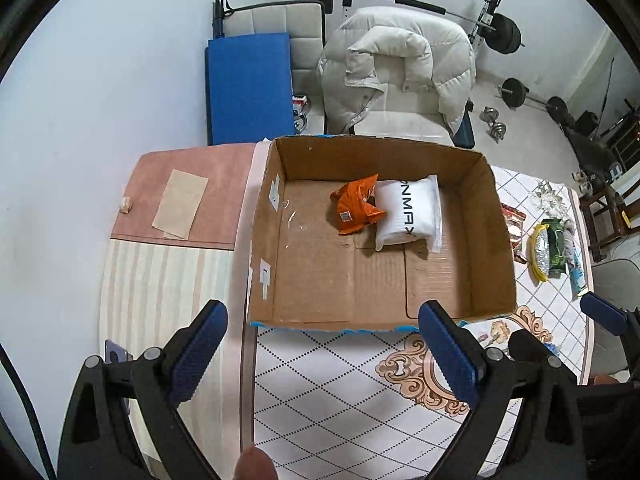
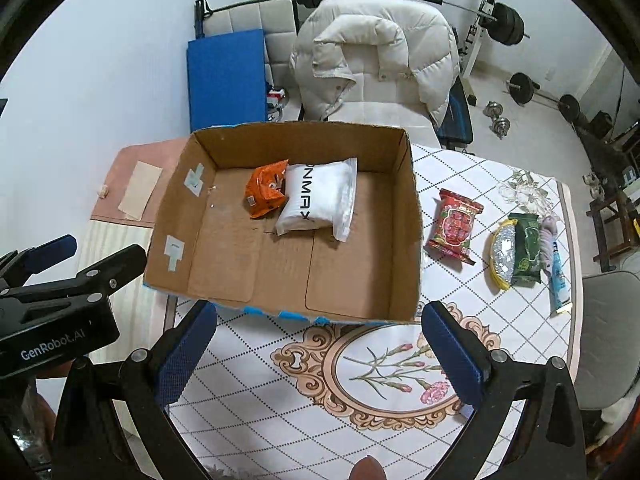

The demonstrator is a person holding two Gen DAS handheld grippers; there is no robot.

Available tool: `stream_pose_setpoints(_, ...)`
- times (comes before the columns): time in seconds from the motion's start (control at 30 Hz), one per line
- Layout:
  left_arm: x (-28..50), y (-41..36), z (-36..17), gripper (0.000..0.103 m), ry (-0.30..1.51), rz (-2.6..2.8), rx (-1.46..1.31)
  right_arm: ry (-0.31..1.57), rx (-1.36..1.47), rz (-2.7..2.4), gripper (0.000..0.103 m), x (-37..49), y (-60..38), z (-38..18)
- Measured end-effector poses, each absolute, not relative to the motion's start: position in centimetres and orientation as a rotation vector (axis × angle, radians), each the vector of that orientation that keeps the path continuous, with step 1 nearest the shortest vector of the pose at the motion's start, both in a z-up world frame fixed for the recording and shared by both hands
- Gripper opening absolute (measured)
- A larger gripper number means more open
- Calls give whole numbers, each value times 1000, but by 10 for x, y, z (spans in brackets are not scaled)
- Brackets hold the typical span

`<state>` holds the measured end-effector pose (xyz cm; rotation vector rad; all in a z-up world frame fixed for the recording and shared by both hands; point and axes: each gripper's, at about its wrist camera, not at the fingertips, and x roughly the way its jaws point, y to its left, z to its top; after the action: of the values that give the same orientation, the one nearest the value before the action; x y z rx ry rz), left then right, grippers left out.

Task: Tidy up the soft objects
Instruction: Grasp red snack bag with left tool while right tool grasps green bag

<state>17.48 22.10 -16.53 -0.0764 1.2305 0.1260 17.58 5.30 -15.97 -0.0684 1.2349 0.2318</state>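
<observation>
- Right gripper (image 2: 318,354): nearest the lens, fingers spread wide and holding nothing, poised above the patterned tablecloth (image 2: 280,400) just short of the cardboard box (image 2: 406,240).
- Left gripper (image 1: 322,354): likewise released and empty, in front of the box's near wall.
- Already inside the box: an orange packet (image 2: 266,192) touching a white pouch (image 2: 316,200), both toward the far wall.
- Remaining soft items lie outside, right of the box: a red packet (image 2: 454,226) just beside the box wall, then a silver-and-yellow pouch (image 2: 502,252), a green packet (image 2: 528,248) and a blue tube (image 2: 558,276).
- Deciding relation: the red packet lies forward and to the right of the right gripper's fingers, its long axis running roughly away from the camera. The right gripper is judged the nearer one.
- View difference: the right wrist view shows the red packet whole; in the left wrist view the box wall hides most of it.
</observation>
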Motion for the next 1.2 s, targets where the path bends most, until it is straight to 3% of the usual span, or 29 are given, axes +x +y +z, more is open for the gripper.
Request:
stream_pose_setpoints(0.37, 170, 184, -142, 98, 1197, 134, -63, 1199, -12, 263, 103, 168, 24, -143)
stream_pose_setpoints(0.6, 203, 111, -143, 98, 1226, 102, -59, 1247, 93, 232, 103, 192, -64, -150)
stream_pose_setpoints(0.77, 258, 23, -180, 98, 1290, 29, -45, 1294, 158, 79, 103, 238, -182, -181)
stream_pose_setpoints(0.93, 330, -66, -252, 97, 1423, -47, 65, 1418, 268, -1, 103, 300, -283, -251)
stream_pose_setpoints(1.0, 355, -89, -284, 88, 1489, -57, 108, 1484, 344, 14, 96, 323, -307, -284)
stream_pose_setpoints(1.03, 368, -99, -302, 81, 1527, -61, 135, 1508, 371, 21, 88, 329, -313, -296)
stream_pose_setpoints(1.1, 386, -113, -334, 79, 1604, -68, 174, 1550, 414, 34, 74, 343, -322, -322)
stream_pose_setpoints(1.2, 404, -124, -373, 79, 1675, -55, 222, 1596, 385, 16, 72, 357, -319, -350)
